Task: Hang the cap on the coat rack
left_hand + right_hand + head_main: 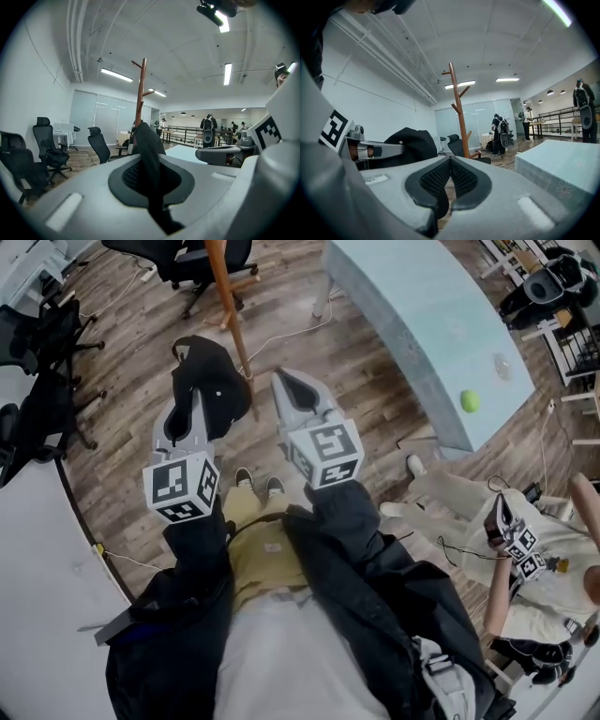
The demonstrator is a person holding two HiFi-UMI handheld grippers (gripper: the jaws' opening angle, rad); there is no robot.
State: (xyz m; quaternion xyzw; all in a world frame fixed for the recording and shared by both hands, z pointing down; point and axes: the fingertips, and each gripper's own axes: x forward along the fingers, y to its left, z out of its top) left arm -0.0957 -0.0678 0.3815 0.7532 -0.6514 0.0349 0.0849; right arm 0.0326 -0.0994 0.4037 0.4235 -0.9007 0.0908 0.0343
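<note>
A black cap (211, 381) hangs from my left gripper (190, 401), which is shut on its fabric. In the left gripper view the dark cloth (149, 154) stands pinched between the jaws. The wooden coat rack (230, 306) rises just beyond the cap; its pole and upper pegs show ahead (140, 93). My right gripper (287, 382) is level beside the left one, shut with nothing in it (449, 161). From the right gripper view the cap (410, 143) and the left gripper (370, 151) sit to the left, and the rack (459, 108) stands ahead.
A pale blue table (412, 324) with a green ball (470, 401) stands at the right. Black office chairs (202, 259) (47, 343) stand by the rack and at the left. A white desk (37, 549) is at the near left, and a seated person (525, 549) at the right.
</note>
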